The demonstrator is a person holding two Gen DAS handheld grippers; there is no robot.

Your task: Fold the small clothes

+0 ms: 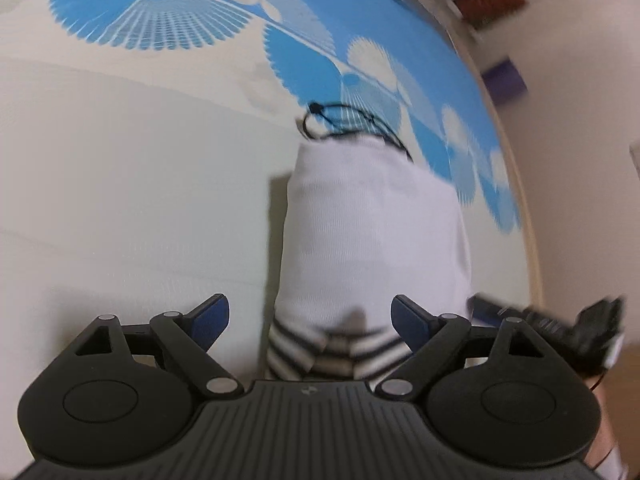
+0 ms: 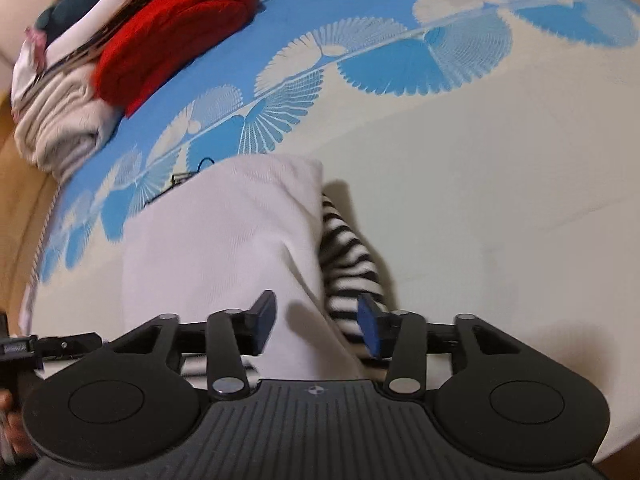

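A small white garment (image 1: pixel 372 232) lies folded lengthwise on the bed, its black-and-white striped part (image 1: pixel 336 352) sticking out at the near end. My left gripper (image 1: pixel 310 316) hovers over that striped end with its blue-padded fingers wide apart and nothing pinched. In the right wrist view the same white garment (image 2: pixel 224 240) lies below my right gripper (image 2: pixel 318 322), with the striped part (image 2: pixel 348 256) along its right side. That gripper is open; its pads stand clear on either side of the cloth. A thin black cord (image 1: pixel 340 120) lies at the garment's far end.
The bed sheet (image 1: pixel 120 200) is cream with blue fan shapes. A pile of folded clothes, a red one (image 2: pixel 172 28) over a grey-white one (image 2: pixel 60 128), sits at the far left corner. A wooden bed edge (image 1: pixel 520 200) runs close by the garment.
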